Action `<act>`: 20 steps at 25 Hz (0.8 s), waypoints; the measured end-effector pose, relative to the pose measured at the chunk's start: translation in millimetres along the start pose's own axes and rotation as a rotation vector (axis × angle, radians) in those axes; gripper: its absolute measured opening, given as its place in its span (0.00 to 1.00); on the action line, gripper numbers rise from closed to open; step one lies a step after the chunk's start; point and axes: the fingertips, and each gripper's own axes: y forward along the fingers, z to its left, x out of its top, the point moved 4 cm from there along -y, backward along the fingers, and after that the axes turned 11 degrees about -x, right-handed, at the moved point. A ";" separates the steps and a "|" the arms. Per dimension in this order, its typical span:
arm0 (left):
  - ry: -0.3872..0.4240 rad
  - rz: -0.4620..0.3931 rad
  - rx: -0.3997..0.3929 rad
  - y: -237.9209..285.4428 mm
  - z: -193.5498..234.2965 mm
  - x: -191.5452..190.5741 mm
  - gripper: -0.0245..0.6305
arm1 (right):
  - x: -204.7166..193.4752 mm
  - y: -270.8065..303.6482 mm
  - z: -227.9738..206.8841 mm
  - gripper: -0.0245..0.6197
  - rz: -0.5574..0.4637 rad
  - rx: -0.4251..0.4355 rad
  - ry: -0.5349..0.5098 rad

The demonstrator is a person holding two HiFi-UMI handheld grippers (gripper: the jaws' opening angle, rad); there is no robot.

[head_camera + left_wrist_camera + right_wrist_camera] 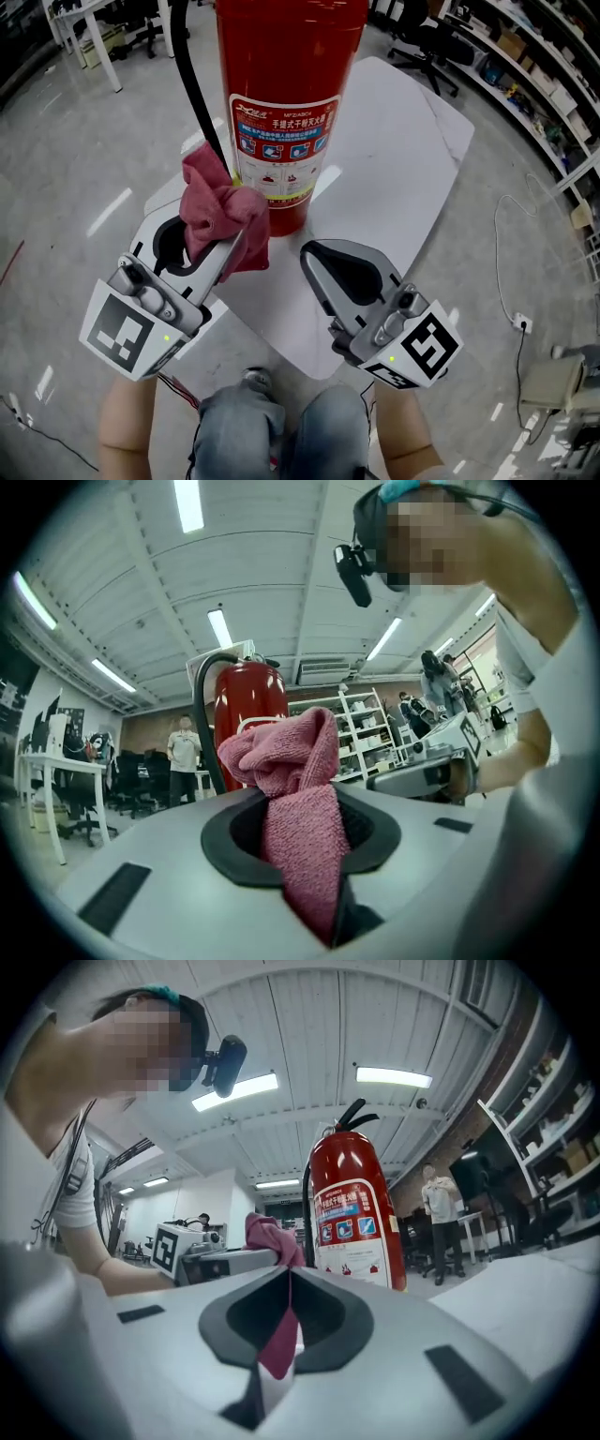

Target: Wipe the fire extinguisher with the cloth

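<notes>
A red fire extinguisher (281, 94) with a white label and a black hose (192, 84) stands upright on the white table (394, 159). My left gripper (230, 246) is shut on a bunched pink cloth (220, 211), which sits against the cylinder's lower left side, beside the label. In the left gripper view the cloth (295, 789) sticks up from between the jaws, with the extinguisher (246, 700) behind it. My right gripper (311, 255) is shut with nothing in it, near the extinguisher's base on the right. The right gripper view shows the extinguisher (352, 1213) ahead.
The table's front edge is just below both grippers, with my knees in jeans (281, 427) under it. Shelving (525, 56) lines the far right and a cable (506, 272) lies on the floor. A person (439, 1204) stands in the background near desks and chairs.
</notes>
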 end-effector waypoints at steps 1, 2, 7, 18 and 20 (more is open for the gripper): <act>-0.020 0.012 -0.017 -0.2 2.2 -1.2 0.20 | 2.6 8.1 -0.6 0.06 0.008 -0.001 -0.002; -0.040 0.020 -0.029 0.0 4.1 -1.4 0.20 | 5.8 14.8 -0.8 0.06 0.016 -0.002 -0.004; -0.128 0.013 -0.053 1.2 5.8 21.2 0.20 | 39.1 25.6 5.6 0.06 0.050 -0.011 0.015; -0.170 0.024 -0.086 -30.6 -29.9 192.0 0.20 | 194.8 -6.6 62.2 0.06 0.154 -0.050 0.035; -0.183 0.025 -0.096 -39.5 -43.6 233.2 0.20 | 232.8 -18.3 76.1 0.06 0.156 -0.057 0.041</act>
